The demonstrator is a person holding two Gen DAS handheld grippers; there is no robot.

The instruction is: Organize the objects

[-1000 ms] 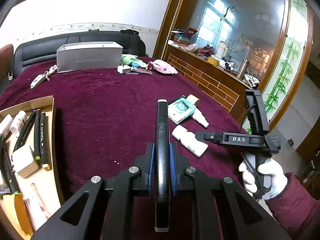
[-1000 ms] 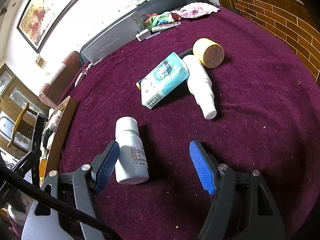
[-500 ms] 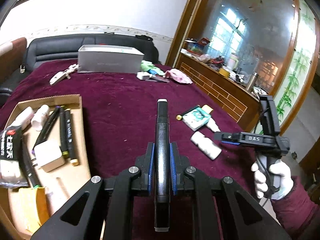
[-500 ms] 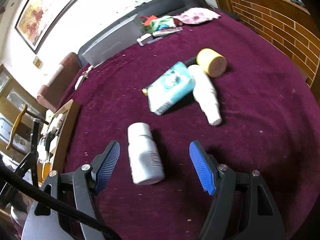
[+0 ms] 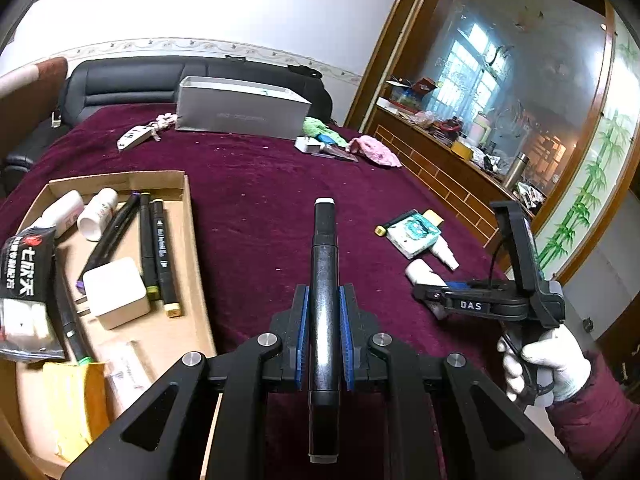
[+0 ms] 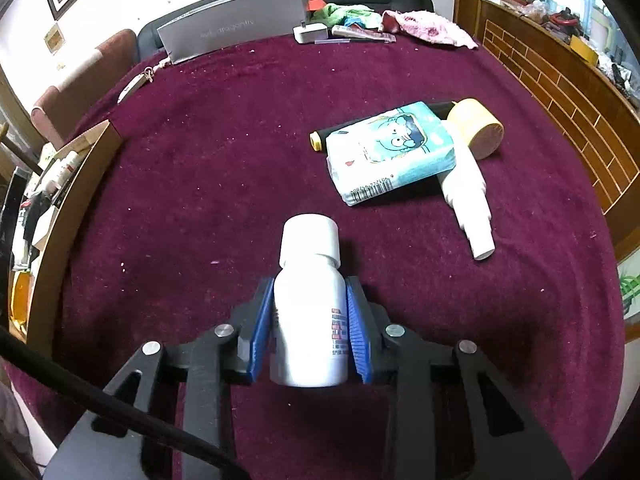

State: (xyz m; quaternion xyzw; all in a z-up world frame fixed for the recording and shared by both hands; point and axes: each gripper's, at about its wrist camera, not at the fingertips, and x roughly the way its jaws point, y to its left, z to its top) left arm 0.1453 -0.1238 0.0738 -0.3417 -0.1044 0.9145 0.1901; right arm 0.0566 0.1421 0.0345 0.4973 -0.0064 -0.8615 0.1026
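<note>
Right wrist view: my right claw (image 6: 307, 322) has just been closing and its blue pads now press both sides of the white pill bottle (image 6: 310, 300), which lies on its side on the maroon table (image 6: 240, 140), cap pointing away from me. Grip sits mid-body, over the label, below the cap shoulder. I judge it light, rigid plastic, smooth and round, so it could roll or slip w/ a weak pinch; mid-body is the right place to hold, not the cap.

Left wrist view: left claw (image 5: 324, 340) is clamped tight on a black marker (image 5: 325, 280), held along the fingers w/ its white end forward, over the table just right of the cardboard tray (image 5: 188, 240). Stiff, slim, light, I'd say; the pinch near its middle keeps it from pivoting.

Count, as far as I can see: in the tray, 3 black markers lie side by side, plus 2 small white bottles at the far end, 1 white cube charger, 1 black packet, 1 yellow pack; other bits too unclear to call. Loose on the table near the far right: 1 blue tissue pack (image 6: 390, 152), 1 white spray bottle (image 6: 468, 200), 1 yellow roll (image 6: 478, 128), and 1 dark pen w/ yellow tip partly under the tissue pack. So 4 loose items left, plus the 2 in my claws, by my reckoning.
</note>
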